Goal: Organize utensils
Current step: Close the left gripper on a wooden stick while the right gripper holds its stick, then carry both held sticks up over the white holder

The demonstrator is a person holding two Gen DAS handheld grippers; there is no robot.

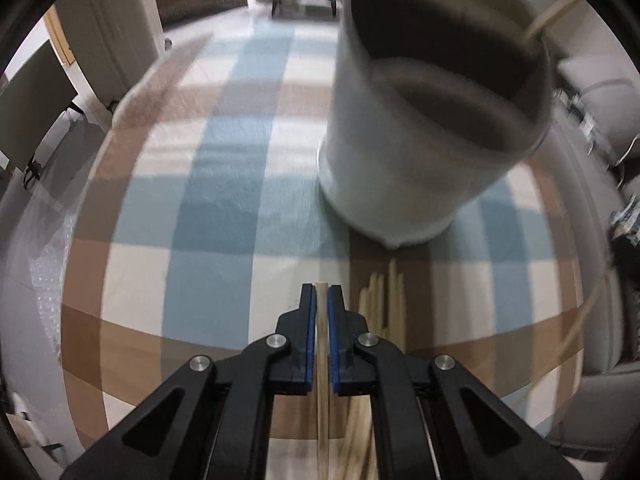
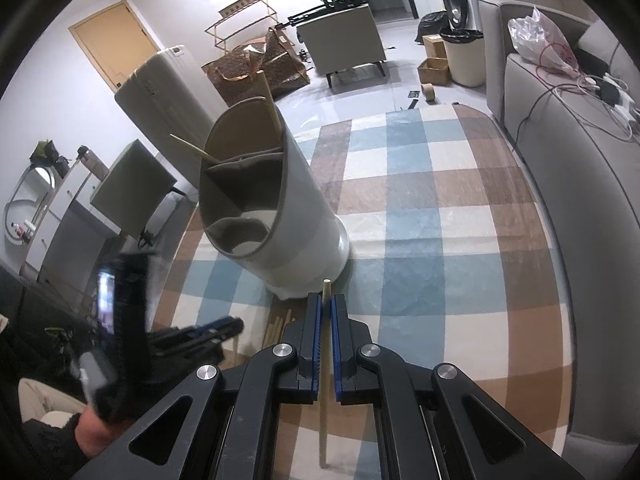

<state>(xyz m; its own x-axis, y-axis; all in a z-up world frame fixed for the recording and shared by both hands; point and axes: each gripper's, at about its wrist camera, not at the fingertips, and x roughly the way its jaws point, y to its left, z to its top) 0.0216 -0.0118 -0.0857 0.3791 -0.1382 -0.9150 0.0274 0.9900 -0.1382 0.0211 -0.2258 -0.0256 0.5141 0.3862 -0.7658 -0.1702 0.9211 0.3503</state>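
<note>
Both sets of fingers clamped on a chopstick (image 1: 322, 340) lengthwise along them, divided holder (image 2: 276, 200) just ahead, closer to left gripper (image 1: 322, 300) than right gripper (image 2: 327, 308).

Black gripper (image 1: 322, 300), blue pads (image 1: 309, 336)

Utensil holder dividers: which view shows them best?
Right wrist view: the utensil holder is sharp, with its inner dividers and two chopsticks inside visible. The left wrist view shows it close, blurred, interior dark.

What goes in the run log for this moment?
left gripper: holds chopstick | right gripper: holds chopstick | utensil holder: two chopsticks inside | loose chopsticks: on tablecloth
</note>
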